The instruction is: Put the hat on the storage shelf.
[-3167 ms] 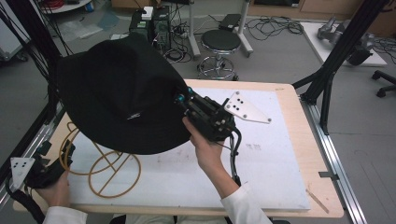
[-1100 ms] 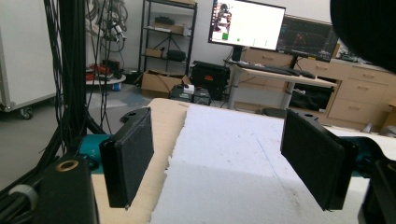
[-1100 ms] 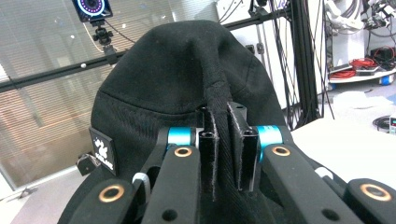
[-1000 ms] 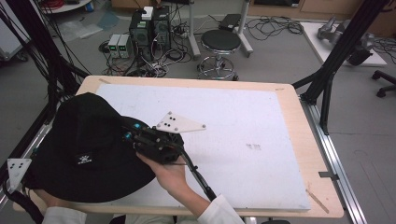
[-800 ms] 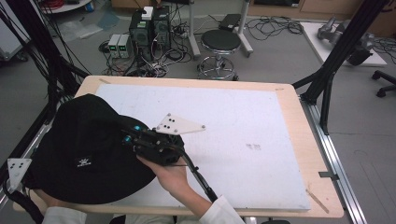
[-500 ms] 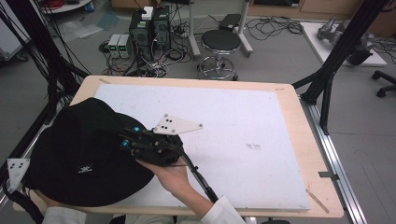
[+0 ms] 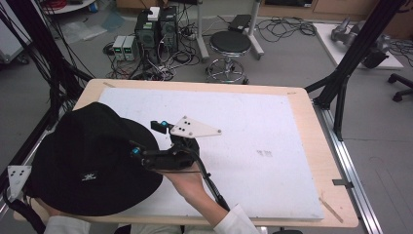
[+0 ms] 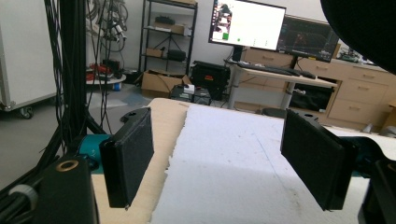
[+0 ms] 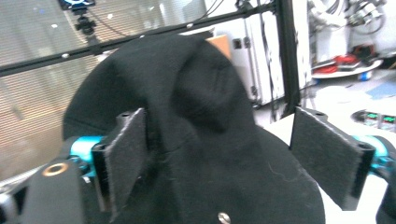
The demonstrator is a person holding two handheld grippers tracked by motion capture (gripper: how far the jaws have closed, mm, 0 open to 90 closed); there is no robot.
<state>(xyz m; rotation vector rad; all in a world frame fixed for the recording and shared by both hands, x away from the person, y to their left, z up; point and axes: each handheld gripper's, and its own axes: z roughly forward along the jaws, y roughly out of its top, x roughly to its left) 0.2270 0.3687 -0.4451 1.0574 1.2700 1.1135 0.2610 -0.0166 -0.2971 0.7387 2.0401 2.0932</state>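
hat [image 7: 90, 158] now down at the worktop's [image 7: 302, 146] left front corner, off the wire stand seen a few seconds back, covering whatever is beneath; nudged slightly leftward over the last second. placement looks about done. right tongs [image 7: 146, 141] spread wide at the brim, crown [image 9: 205, 93] between the jaws but not clamped. left tongs [image 8: 219, 168] wide open too, holding nothing. no containers around.

Light wooden surface [image 7: 325, 161] under a white sheet [image 7: 253, 141], black bucket hat [image 7: 87, 156] at its near-left corner.
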